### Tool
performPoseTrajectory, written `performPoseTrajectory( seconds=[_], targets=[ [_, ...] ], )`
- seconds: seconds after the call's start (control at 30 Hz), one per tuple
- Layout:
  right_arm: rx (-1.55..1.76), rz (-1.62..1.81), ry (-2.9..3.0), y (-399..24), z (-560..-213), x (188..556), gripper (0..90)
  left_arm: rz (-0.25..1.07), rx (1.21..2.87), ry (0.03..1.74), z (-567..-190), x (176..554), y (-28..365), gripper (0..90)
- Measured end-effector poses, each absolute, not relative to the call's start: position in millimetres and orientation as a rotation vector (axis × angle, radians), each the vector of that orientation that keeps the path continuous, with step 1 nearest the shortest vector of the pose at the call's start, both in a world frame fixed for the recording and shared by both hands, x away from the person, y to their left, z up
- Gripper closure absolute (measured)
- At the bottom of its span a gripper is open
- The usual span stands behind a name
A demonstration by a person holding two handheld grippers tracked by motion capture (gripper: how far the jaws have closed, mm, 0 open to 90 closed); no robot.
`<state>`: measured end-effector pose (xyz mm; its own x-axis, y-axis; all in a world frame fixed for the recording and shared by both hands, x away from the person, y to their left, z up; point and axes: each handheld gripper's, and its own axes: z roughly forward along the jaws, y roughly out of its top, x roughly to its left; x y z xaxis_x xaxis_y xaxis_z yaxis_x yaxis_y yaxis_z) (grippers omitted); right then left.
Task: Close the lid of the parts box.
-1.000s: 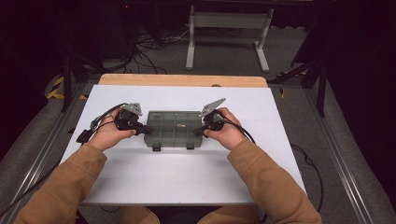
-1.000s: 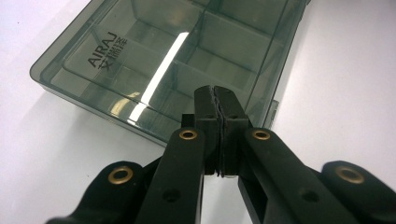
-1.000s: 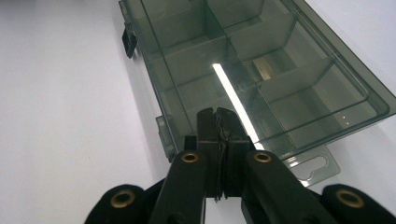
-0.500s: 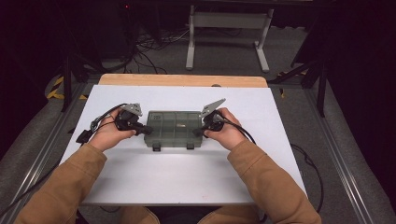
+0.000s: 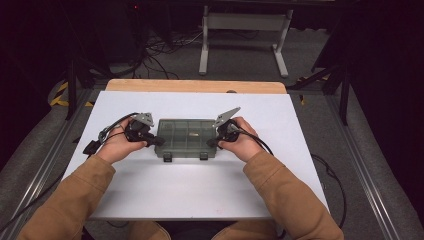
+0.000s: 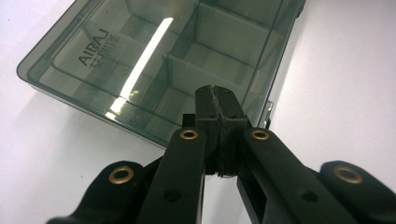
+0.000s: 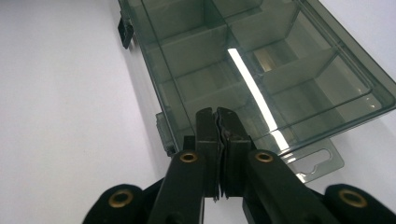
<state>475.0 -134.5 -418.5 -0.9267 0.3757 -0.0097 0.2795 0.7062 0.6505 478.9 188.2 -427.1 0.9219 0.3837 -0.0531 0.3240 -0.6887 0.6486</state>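
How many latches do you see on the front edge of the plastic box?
2. On the compartment box, one latch sits at the front edge toward the left tool, and the other latch toward the right tool. Both are dark and small.

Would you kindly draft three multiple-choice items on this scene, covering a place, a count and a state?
1. Where does the compartment box lie?
A. between the two grippers
B. at the table's far edge
C. on the floor

2. How many latches show on the box's near side?
A. one
B. two
C. four

3. How does the left gripper stand?
A. wide open
B. shut, empty
C. shut on a cable

Key: 1 A, the left gripper and the right gripper flank it in the high view; 2 B, two dark tabs show there; 3 B, its pads meet with nothing between them.
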Motion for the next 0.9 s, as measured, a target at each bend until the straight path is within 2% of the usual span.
performPoseTrajectory(
  seconds=[0.13,0.17,0.2,0.27,0.3,0.33,0.37,0.4,0.5,0.7,0.9],
  targets=[
    [0.535,1.068,2.748,-135,-416,474,80.8,0.15,2.376,0.502,-426,477,187,82.4],
    [0.533,1.103,2.731,-135,-414,473,74.6,0.157,2.369,0.513,-425,475,187,74.7],
    [0.533,1.103,2.731,-135,-414,473,74.6,0.167,2.36,0.519,-424,475,187,74.7],
    [0.536,1.135,2.708,-136,-411,472,62.9,0.177,2.339,0.519,-422,472,187,68.2],
    [0.531,1.154,2.686,-136,-410,471,50.5,0.198,2.306,0.54,-420,470,187,56.0],
    [0.531,1.154,2.686,-136,-410,471,50.5,0.198,2.306,0.54,-420,470,187,47.3],
    [0.531,1.159,2.67,-137,-409,470,41.0,0.21,2.282,0.557,-419,468,186,40.4],
    [0.531,1.159,2.67,-137,-409,470,41.0,0.219,2.274,0.56,-418,467,187,40.4],
    [0.544,1.208,2.641,-138,-408,469,31.2,0.244,2.232,0.566,-416,463,187,23.7],
    [0.509,1.251,2.586,-140,-401,463,23.8,0.258,2.178,0.537,-411,454,188,9.9],
    [0.461,1.286,2.551,-142,-393,454,22.0,0.281,2.113,0.506,-406,444,193,7.1]
  ],
)
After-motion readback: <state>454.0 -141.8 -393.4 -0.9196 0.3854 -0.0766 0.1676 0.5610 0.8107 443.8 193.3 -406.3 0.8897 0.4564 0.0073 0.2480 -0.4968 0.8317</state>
